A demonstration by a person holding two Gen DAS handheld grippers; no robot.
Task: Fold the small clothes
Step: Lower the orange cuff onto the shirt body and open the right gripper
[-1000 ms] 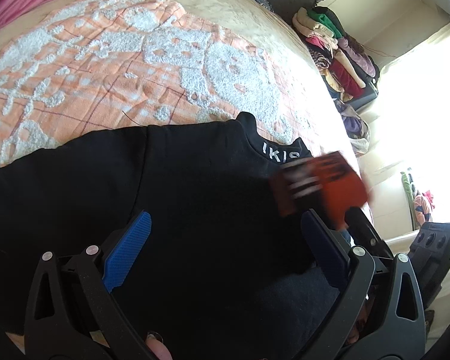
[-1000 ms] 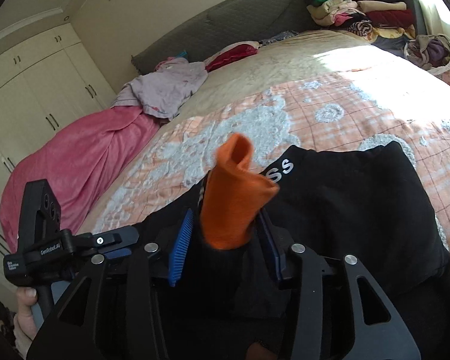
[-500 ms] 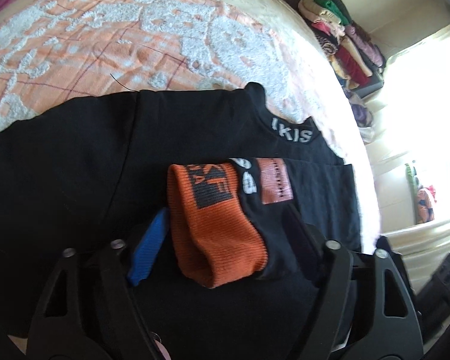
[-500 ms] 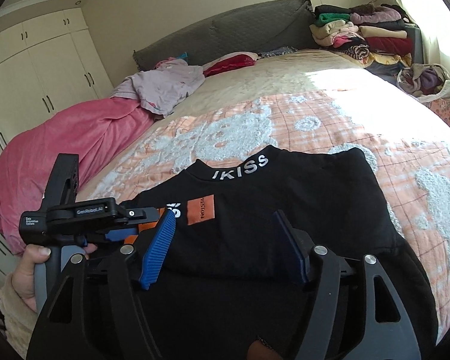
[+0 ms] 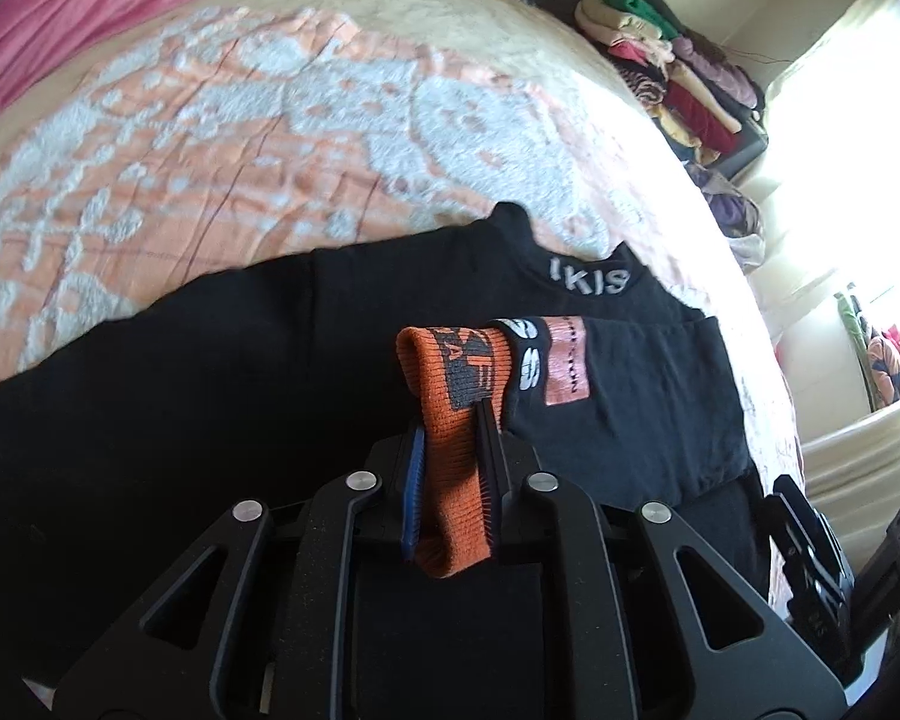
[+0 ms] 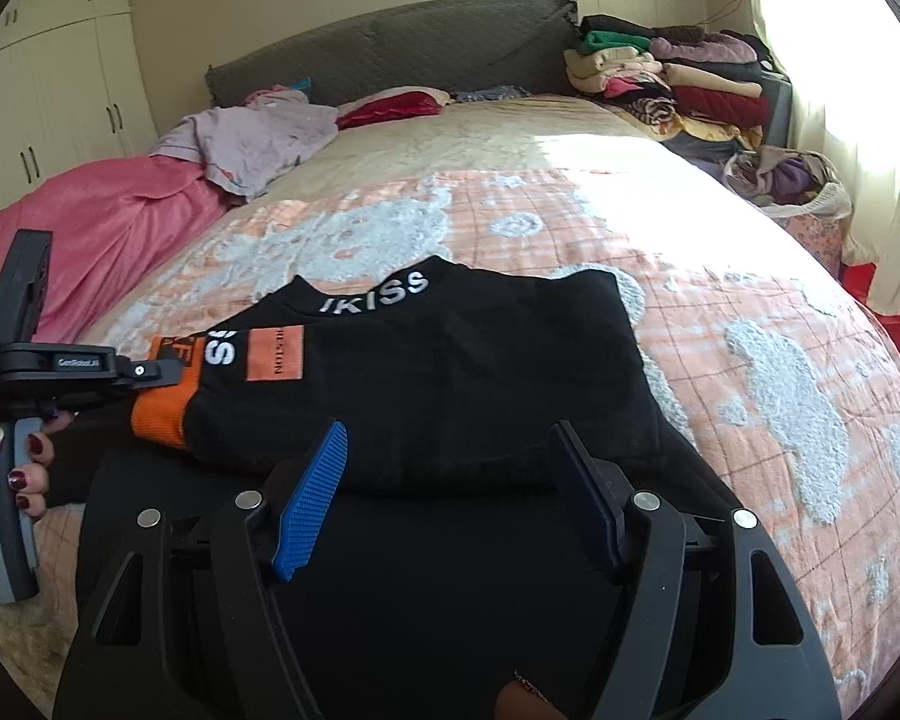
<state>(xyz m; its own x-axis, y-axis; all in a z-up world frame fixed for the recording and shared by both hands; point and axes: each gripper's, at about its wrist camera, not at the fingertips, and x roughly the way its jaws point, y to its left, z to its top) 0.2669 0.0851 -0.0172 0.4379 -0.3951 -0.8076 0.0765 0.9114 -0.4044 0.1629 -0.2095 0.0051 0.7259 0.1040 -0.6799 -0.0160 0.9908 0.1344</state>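
Observation:
A black sweatshirt [image 6: 510, 354] with white "IKISS" on the collar lies flat on the bedspread [image 6: 720, 276]. One sleeve [image 5: 618, 396] is folded across its chest and ends in an orange cuff [image 5: 456, 438]. My left gripper [image 5: 450, 417] has its jaws closing on that cuff, with both blue pads pressing its sides. The right wrist view shows the same grip from the side, the left gripper [image 6: 150, 369] on the orange cuff [image 6: 162, 414]. Over the sweatshirt's near hem my right gripper [image 6: 448, 427] stands open, nothing between its fingers.
A pink blanket [image 6: 90, 228] and a lilac garment [image 6: 252, 132] lie on the bed's far left. Folded clothes [image 6: 666, 78] are stacked at the far right, with a bag of laundry [image 6: 792, 180] beside them. A hand [image 6: 24, 462] holds the left gripper's handle.
The right gripper let go of the orange cuff and drew back to the right. The sleeve now lies across the chest, and the left gripper closed from wide open onto the cuff.

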